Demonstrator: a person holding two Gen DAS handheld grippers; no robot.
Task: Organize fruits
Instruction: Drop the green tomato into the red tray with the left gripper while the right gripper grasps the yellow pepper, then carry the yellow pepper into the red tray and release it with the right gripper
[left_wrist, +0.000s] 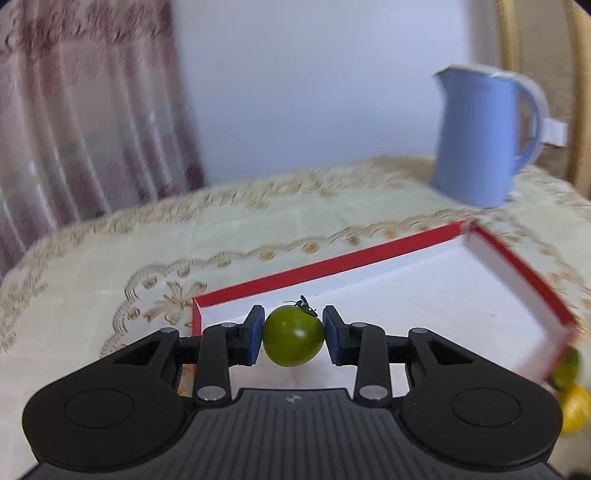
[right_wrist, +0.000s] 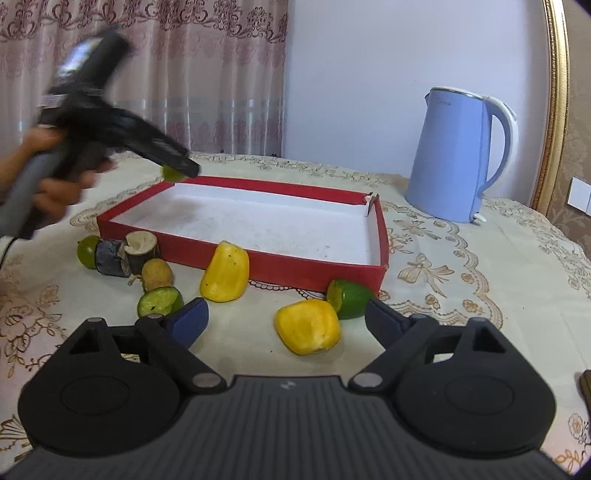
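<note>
Fruit lies scattered on the bench (right_wrist: 480, 295) along the near side of a red box (right_wrist: 258, 258) with a white, bare floor. The left claw (left_wrist: 293, 334) is clenched on a small green tomato (left_wrist: 293, 336), its blue pads (left_wrist: 255, 334) pressing both sides, stem up, held in the air over the box's left end; the right wrist view shows the same claw (right_wrist: 177, 171) blurred above the box's far left corner, gripped by a hand (right_wrist: 55, 192). The right claw (right_wrist: 286, 321) is released, its jaws spread wide and low over the bench, with no earlier view to compare. Between its pads (right_wrist: 192, 319) lies a yellow piece (right_wrist: 308, 326), touching neither. Just beyond that, a cut lime (right_wrist: 349, 298) rests against the box's near right corner. A second yellow piece (right_wrist: 225, 271) leans on the box's near wall. Left of it sit a green half (right_wrist: 160, 301), a brown round fruit (right_wrist: 157, 275), two dark stubby cut pieces (right_wrist: 125, 253) and a whole lime (right_wrist: 86, 251), all close together near the box's near left corner. A blue kettle (right_wrist: 454, 155) stands upright toward the bench's far right edge, apart from the box. A pink curtain (right_wrist: 166, 74) hangs behind the bench.
</note>
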